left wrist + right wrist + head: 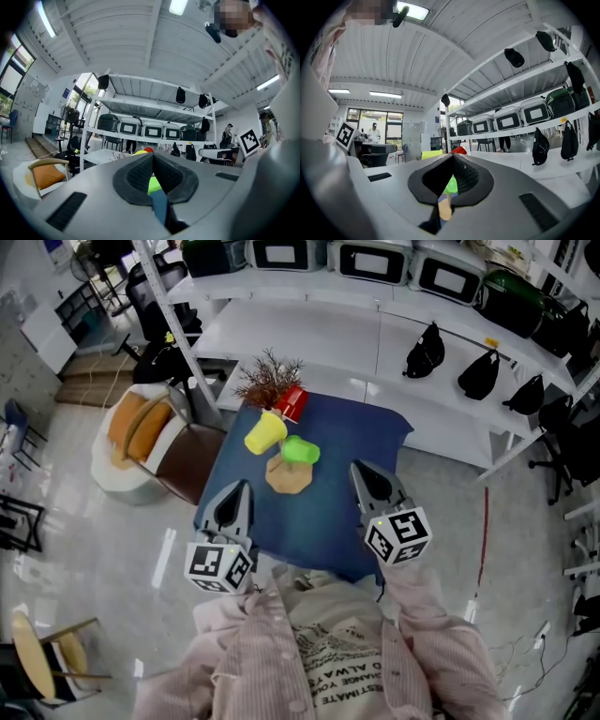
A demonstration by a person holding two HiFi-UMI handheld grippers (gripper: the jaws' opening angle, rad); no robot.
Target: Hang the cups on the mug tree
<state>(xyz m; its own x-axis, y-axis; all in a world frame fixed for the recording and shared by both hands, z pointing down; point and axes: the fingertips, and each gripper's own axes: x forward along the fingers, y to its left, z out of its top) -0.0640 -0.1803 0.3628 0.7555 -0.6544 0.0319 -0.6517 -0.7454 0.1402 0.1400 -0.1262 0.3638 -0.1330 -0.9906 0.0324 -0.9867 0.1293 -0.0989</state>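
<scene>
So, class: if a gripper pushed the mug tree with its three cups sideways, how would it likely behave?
Probably top-heavy: the yellow cup, green cup and red cup seem to hang out beyond the small wooden base, so it may tip rather than slide. The cups look like light plastic and could swing or slip off.

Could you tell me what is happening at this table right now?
A person holds a two-jaw gripper in each hand over the near side of a blue-covered table. The left gripper and the right gripper both have their jaws together and hold nothing. Beyond them, a red cup, a yellow cup and a green cup all appear to hang on the mug tree with a wooden base, so the hanging looks done.
</scene>
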